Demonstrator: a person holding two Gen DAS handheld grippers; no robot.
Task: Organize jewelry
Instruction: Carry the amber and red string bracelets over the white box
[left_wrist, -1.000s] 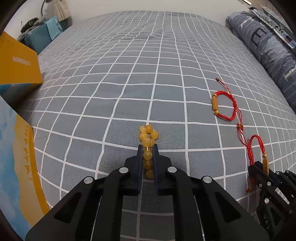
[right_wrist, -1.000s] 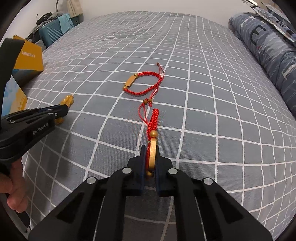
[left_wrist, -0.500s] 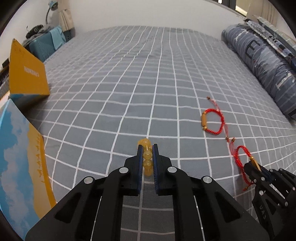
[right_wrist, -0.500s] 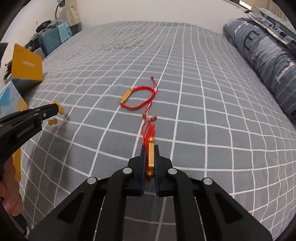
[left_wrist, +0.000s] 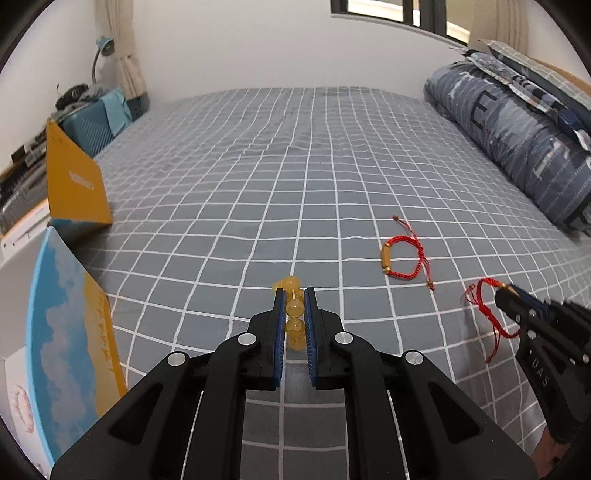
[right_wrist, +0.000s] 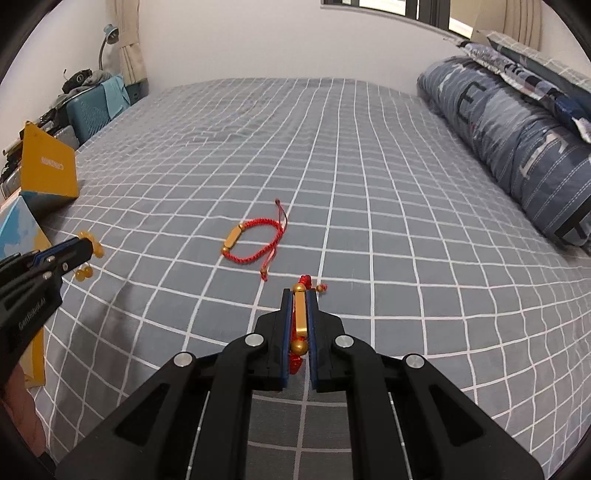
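Note:
My left gripper (left_wrist: 294, 295) is shut on a yellow bead bracelet (left_wrist: 294, 308), lifted clear of the grey checked bedsheet (left_wrist: 258, 184). The same bracelet (right_wrist: 88, 254) dangles from the left gripper's tip (right_wrist: 86, 246) in the right wrist view. My right gripper (right_wrist: 300, 295) is shut on the gold bar of a red cord bracelet (right_wrist: 300, 314), also raised; its red loop (left_wrist: 487, 310) hangs from the right gripper (left_wrist: 504, 291) in the left wrist view. A second red cord bracelet (right_wrist: 255, 243) with a gold bar lies flat on the sheet (left_wrist: 402, 258) between the two grippers.
An open box with a yellow lid (left_wrist: 75, 184) and a blue sky-print flap (left_wrist: 62, 325) stands at the bed's left edge. A rolled blue duvet (left_wrist: 517, 140) lies along the right side. A teal suitcase (left_wrist: 92, 125) sits beyond the bed at far left.
Both grippers have risen from the sheet, each carrying its bracelet up. The held red bracelet has pulled apart from the one left lying on the bed.

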